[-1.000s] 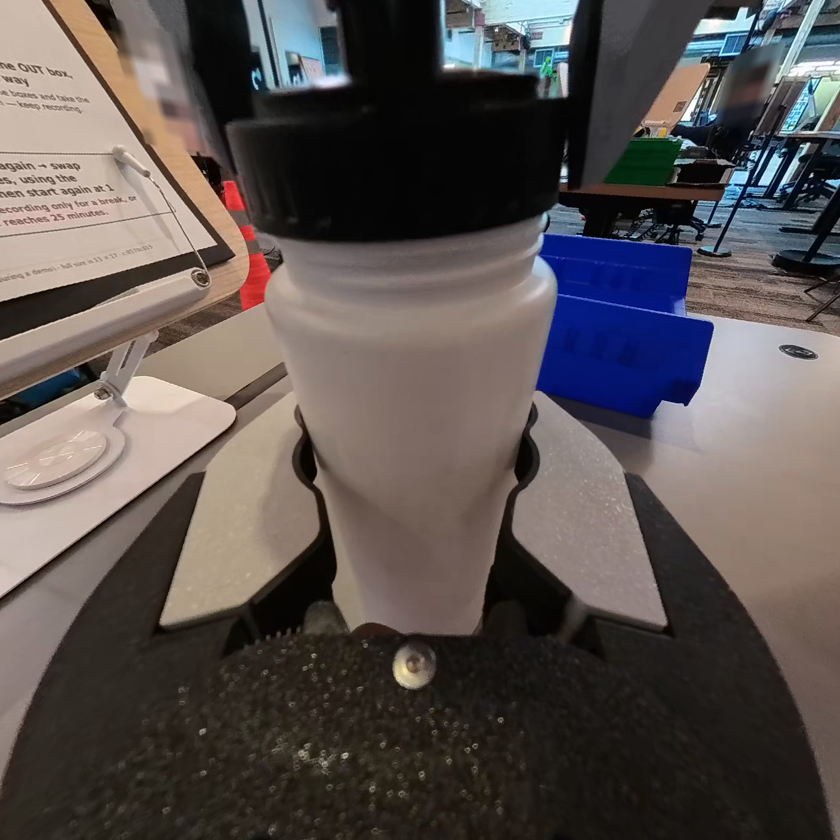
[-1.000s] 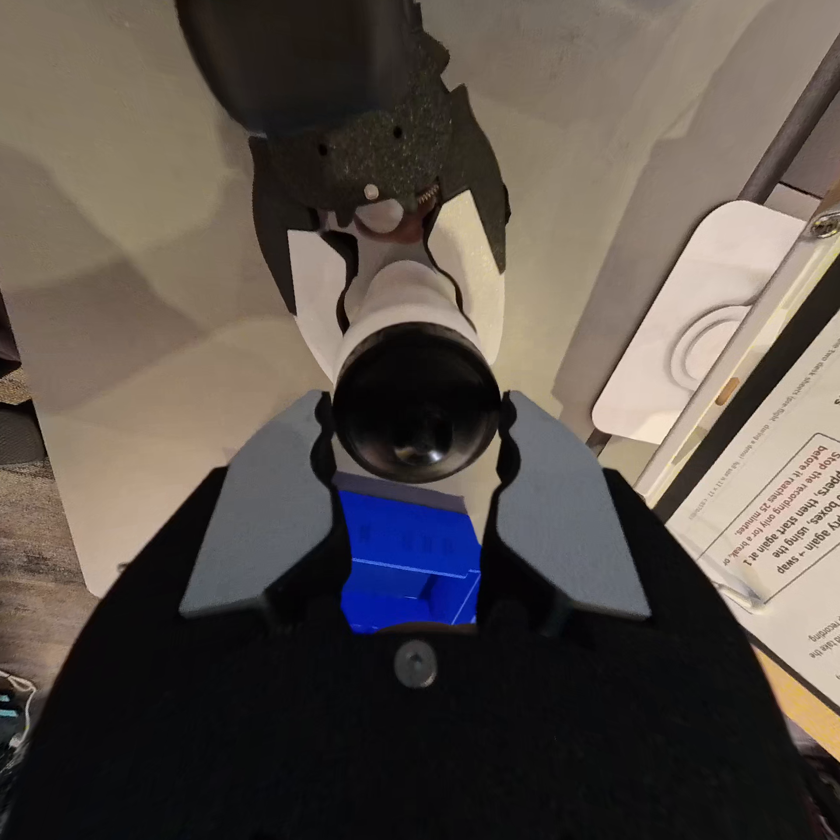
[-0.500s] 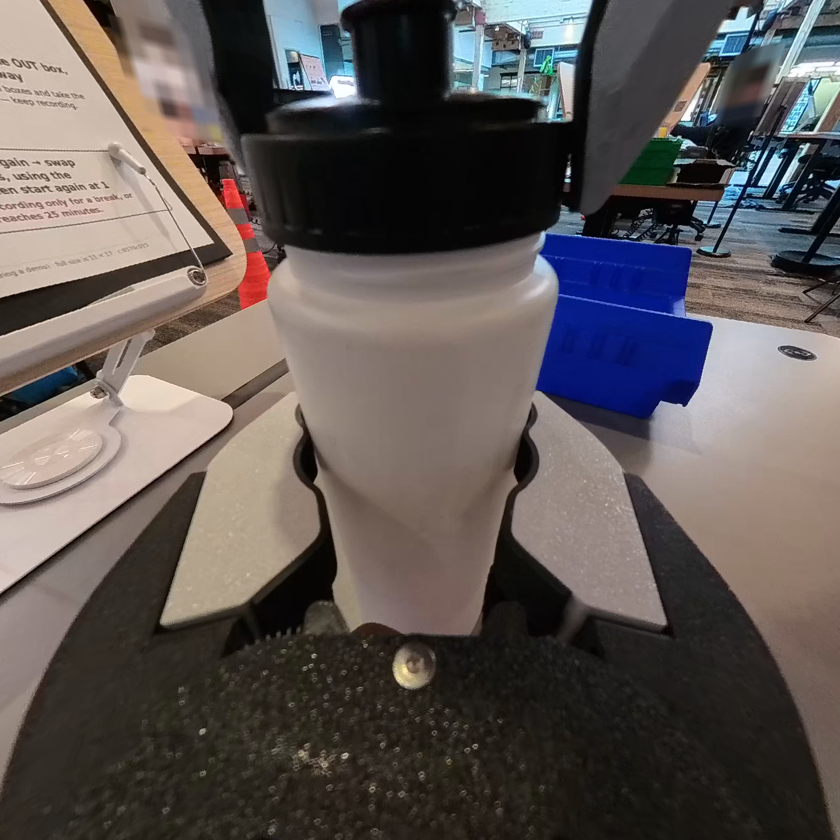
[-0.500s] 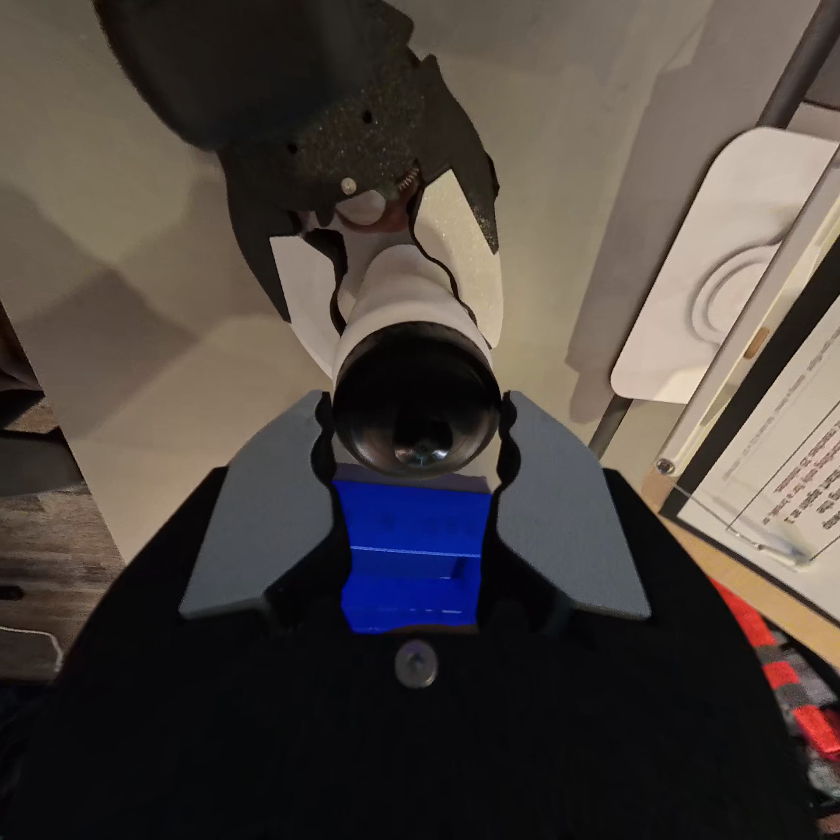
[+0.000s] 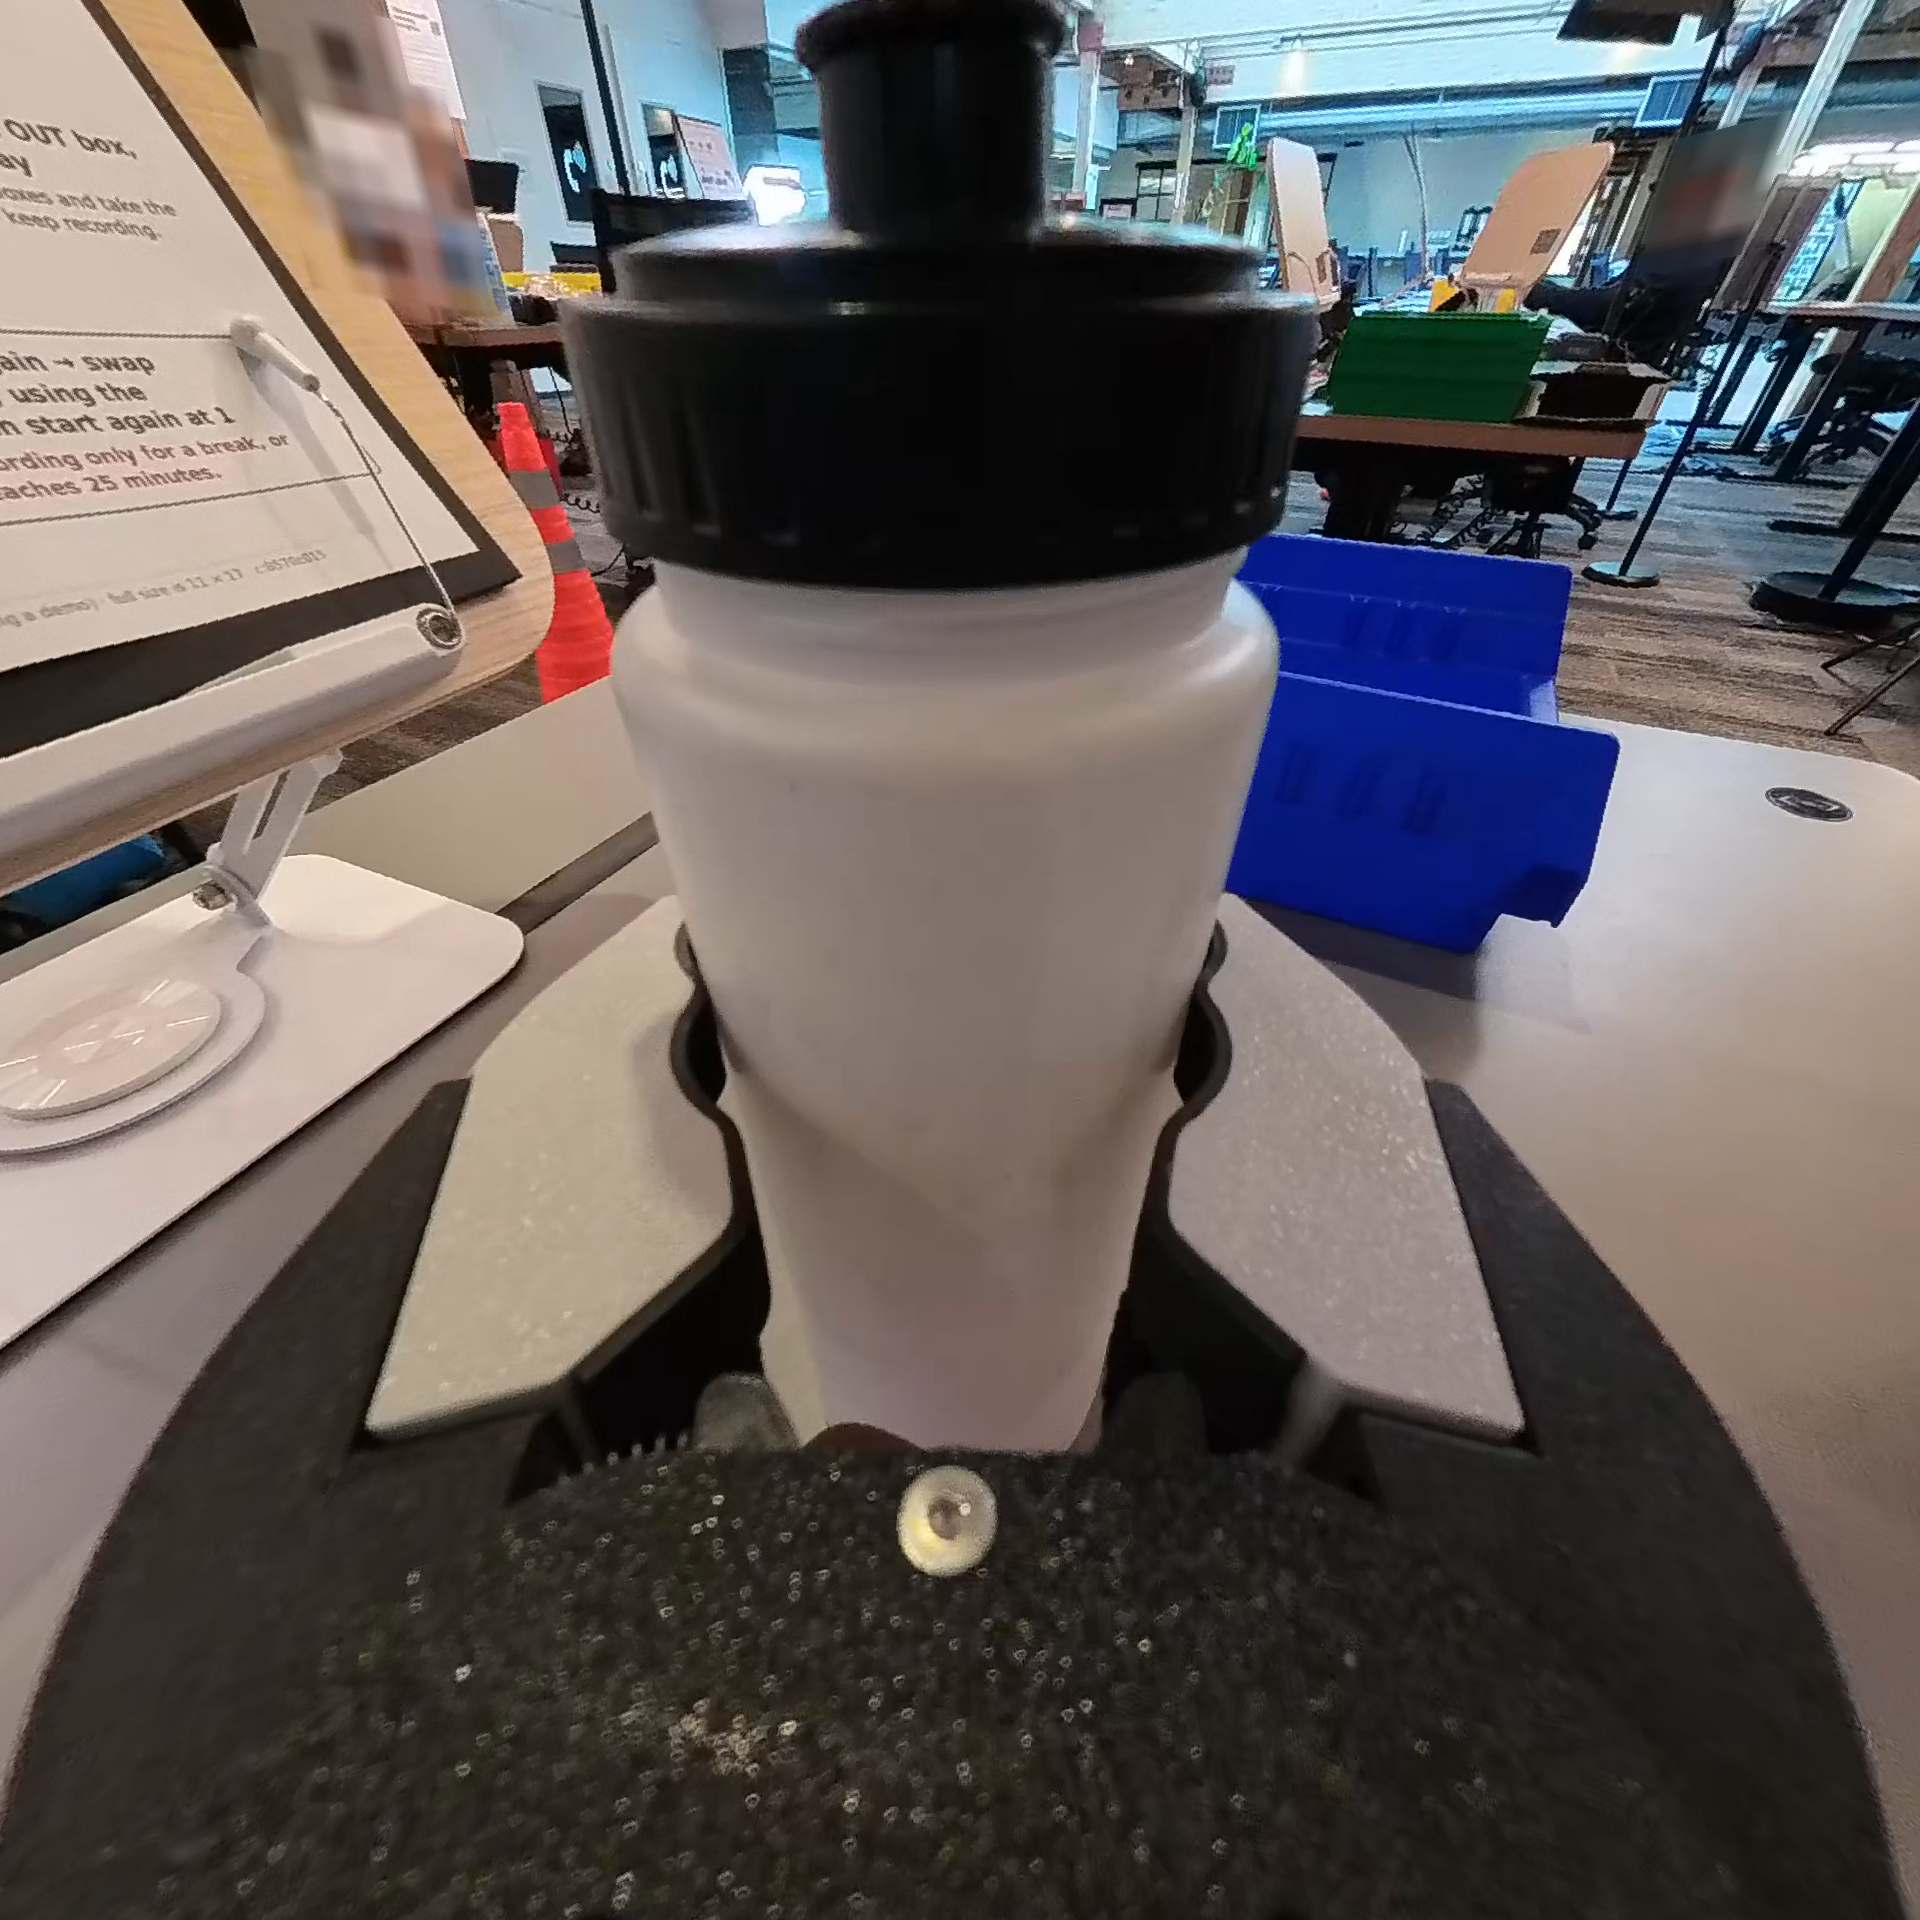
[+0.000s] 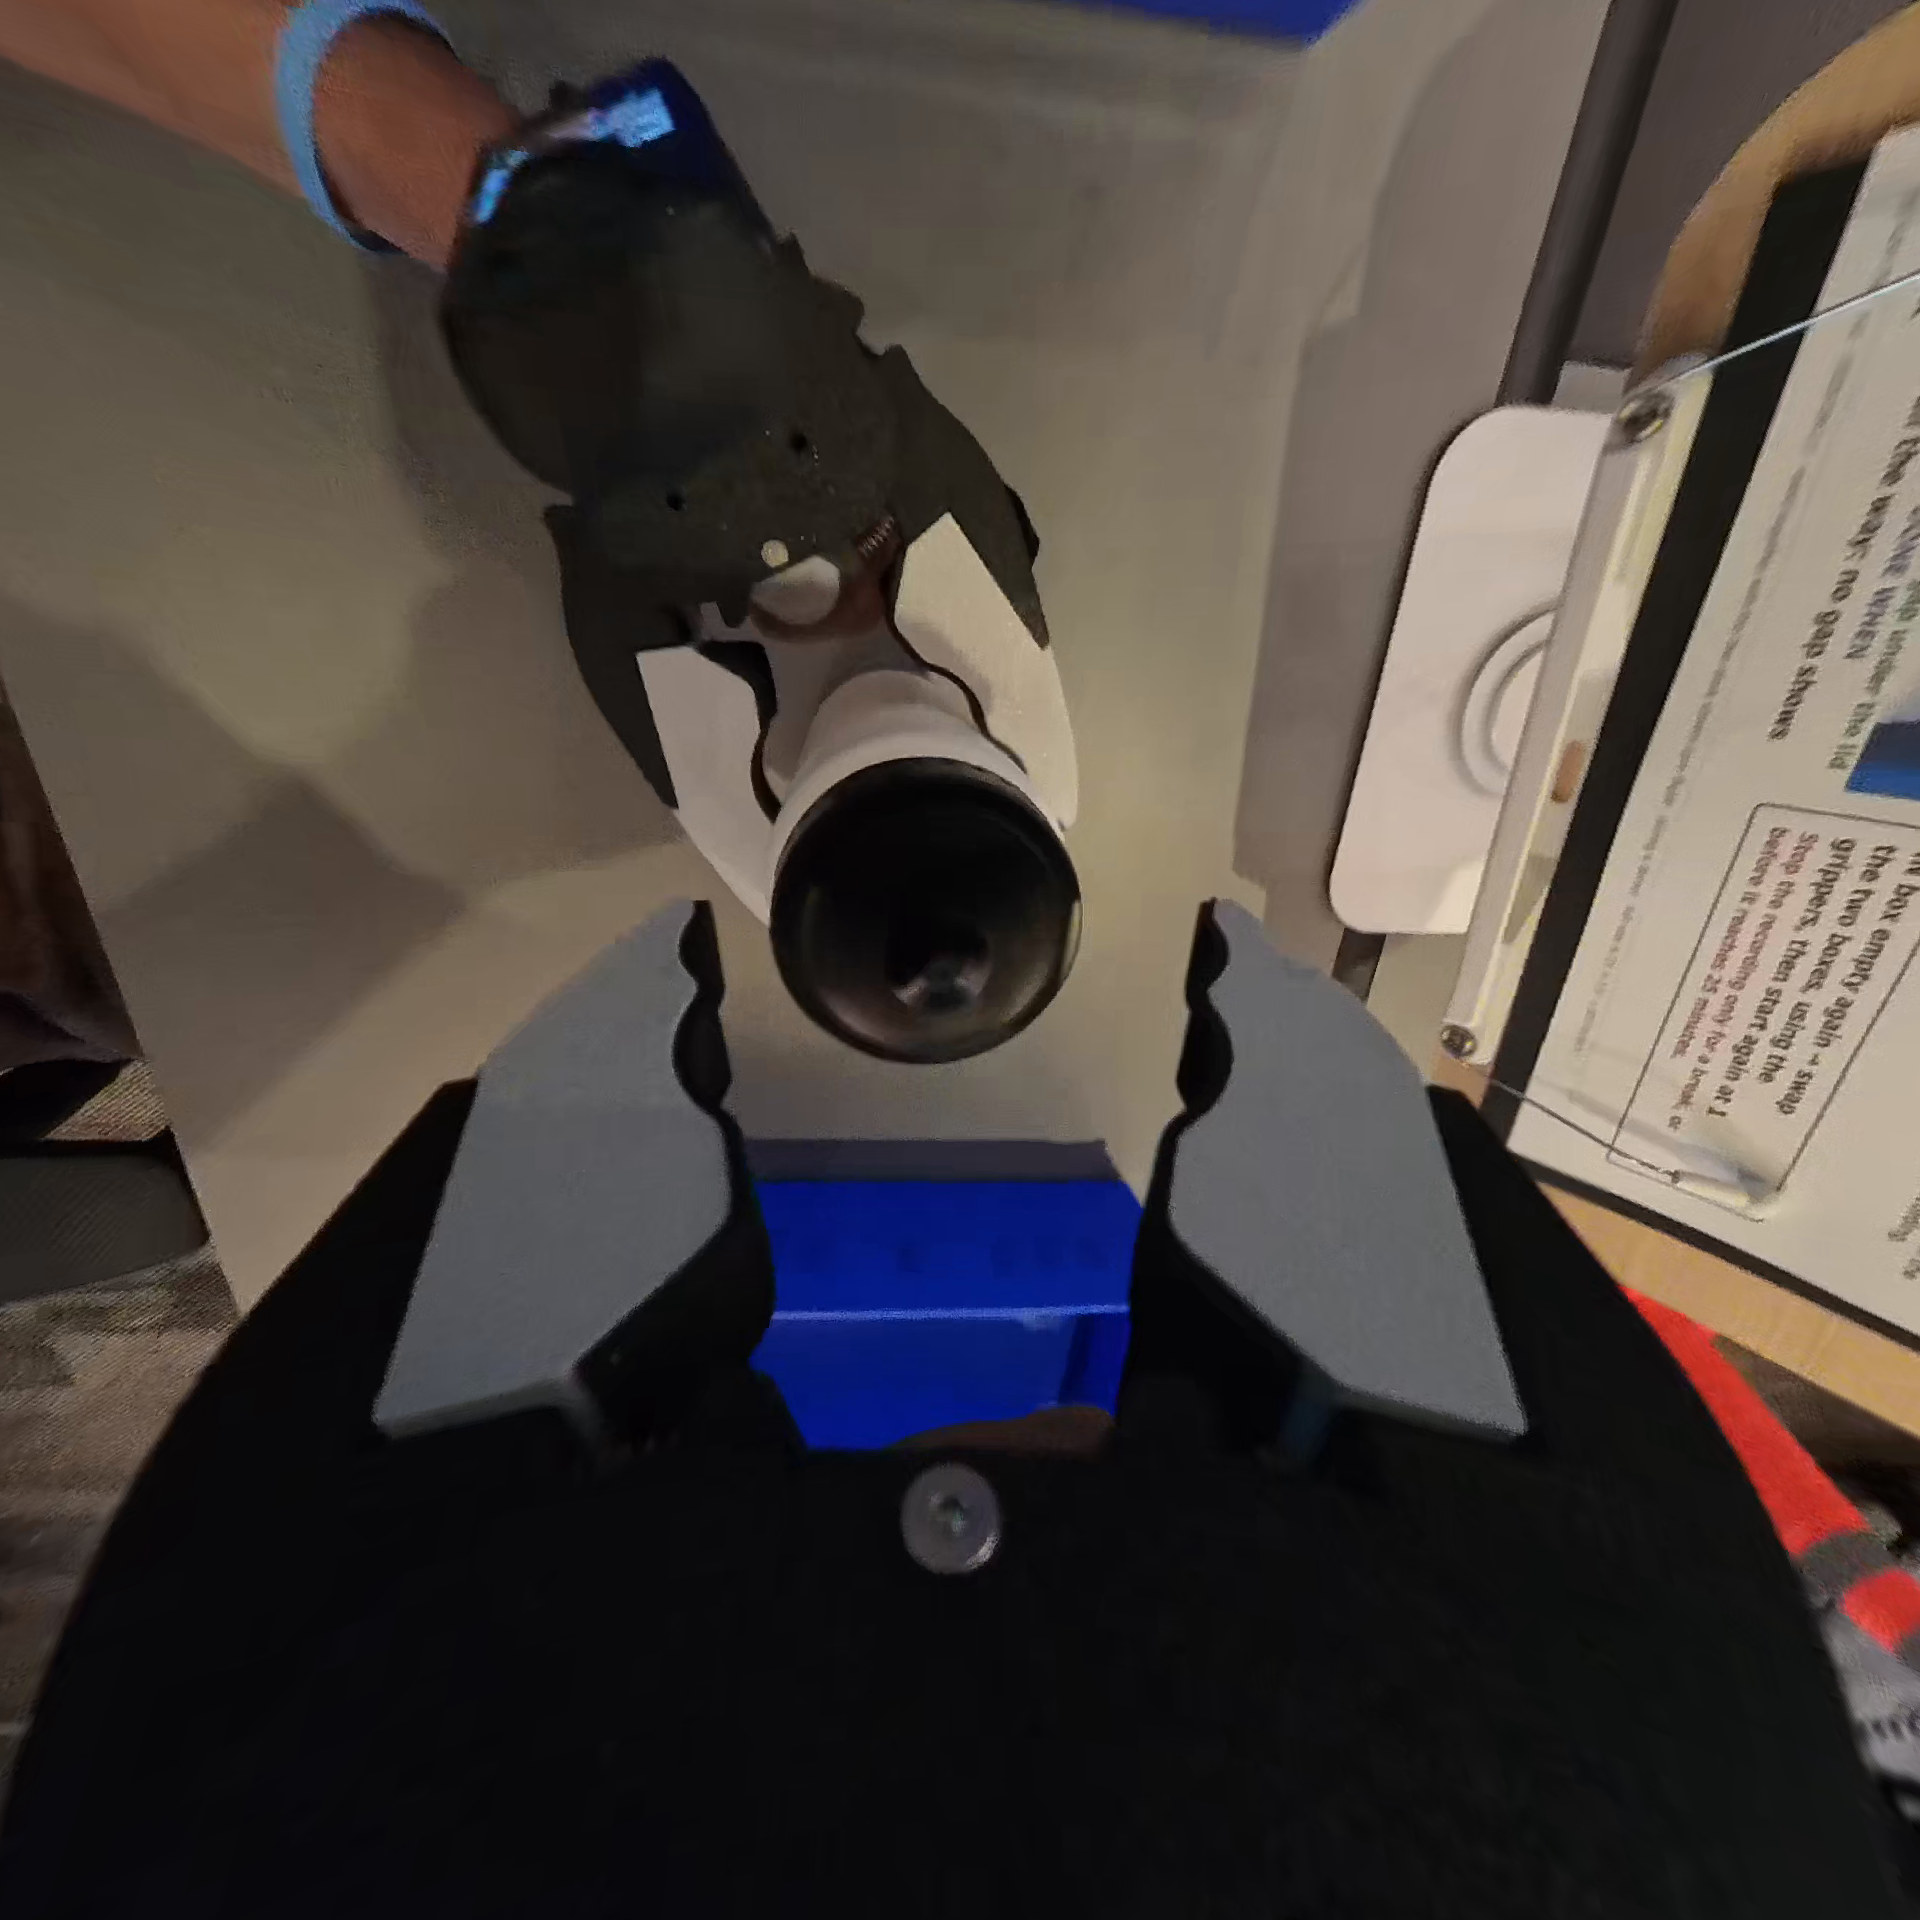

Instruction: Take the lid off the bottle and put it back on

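1. The left gripper [image 5: 951,997] is clamped on a white plastic sports bottle [image 5: 945,935]; both grey fingers [image 5: 582,1164] press against the bottle's narrowed lower body, one at 9 o'clock and one at 3 o'clock of it.
2. The bottle stands upright in that grasp, filling the middle of the left wrist view, its base hidden deep between the fingers at 6 o'clock.
3. The black ribbed lid [image 5: 940,416] sits on the bottle's neck at 12 o'clock, with its pull spout [image 5: 935,114] standing up from the centre.
4. The right gripper [image 6: 945,997] has its jaws spread wide apart and grips nothing; the lid's top shows between and just beyond its fingertips, with clear gaps to each finger.
5. In the right wrist view the bottle points toward the camera, lid first, held by the left gripper, whose body reaches away toward 11 o'clock, where a hand [image 6: 343,114] with a light blue wristband holds it.
6. A blue plastic bin [image 5: 1423,748] rests on the grey tabletop [image 5: 1714,1039] at 3 o'clock of the bottle in the left wrist view.
7. A printed instruction sheet on a wooden board [image 5: 208,416], carried by a white stand [image 5: 270,987], is at 9 to 10 o'clock.
8. An orange traffic cone [image 5: 566,592] stands on the floor beyond the table, at 10 o'clock of the bottle's body.
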`<state>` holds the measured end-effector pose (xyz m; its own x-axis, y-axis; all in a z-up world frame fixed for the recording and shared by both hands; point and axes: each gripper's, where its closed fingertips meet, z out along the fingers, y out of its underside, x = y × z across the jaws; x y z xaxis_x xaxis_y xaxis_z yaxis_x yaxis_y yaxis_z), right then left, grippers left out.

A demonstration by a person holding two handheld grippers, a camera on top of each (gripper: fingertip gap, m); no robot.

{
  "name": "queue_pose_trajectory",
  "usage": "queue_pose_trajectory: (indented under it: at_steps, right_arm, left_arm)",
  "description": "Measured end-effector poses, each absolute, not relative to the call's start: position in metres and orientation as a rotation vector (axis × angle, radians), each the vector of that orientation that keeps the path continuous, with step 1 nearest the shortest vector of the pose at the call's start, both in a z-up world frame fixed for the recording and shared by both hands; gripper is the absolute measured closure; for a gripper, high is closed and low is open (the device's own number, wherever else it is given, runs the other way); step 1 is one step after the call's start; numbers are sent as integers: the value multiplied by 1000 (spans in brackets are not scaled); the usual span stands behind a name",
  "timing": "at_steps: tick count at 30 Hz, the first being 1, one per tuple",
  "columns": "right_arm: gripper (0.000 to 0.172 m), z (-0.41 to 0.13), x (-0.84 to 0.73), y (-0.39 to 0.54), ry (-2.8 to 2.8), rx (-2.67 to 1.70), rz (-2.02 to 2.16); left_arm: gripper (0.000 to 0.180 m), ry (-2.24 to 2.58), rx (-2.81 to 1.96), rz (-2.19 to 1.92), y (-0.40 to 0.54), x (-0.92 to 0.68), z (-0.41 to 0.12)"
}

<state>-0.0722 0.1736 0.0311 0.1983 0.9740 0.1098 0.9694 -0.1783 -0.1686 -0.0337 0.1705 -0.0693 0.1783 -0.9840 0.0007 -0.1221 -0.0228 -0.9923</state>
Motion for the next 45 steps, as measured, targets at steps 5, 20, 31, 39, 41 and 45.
queue_pose_trajectory:
  at_steps: [5, 20, 31, 39, 41, 45]
  right_arm:
    - [77, 35, -66, 174, -1676, -2096, 272]
    - [86, 14, -62, 171, -1989, -2085, 76]
    - [104, 3, -62, 163, -2071, -2351, 63]
    - [104, 3, -58, 157, -1419, -2903, -45]
    - [104, 3, -59, 157, -1282, -2986, -57]
    - [104, 4, -60, 156, -1375, -2913, -75]
  left_arm:
    - [94, 1158, -1388, -1028, 170, -34, -69]
    - [95, 1183, -1380, -1039, 165, -34, -70]
    - [94, 1185, -1383, -1036, 164, -33, -70]
    - [95, 1195, -1385, -1039, 160, -31, -70]
    - [95, 1197, -1387, -1040, 160, -32, -71]
    - [95, 1204, -1387, -1042, 158, -32, -71]
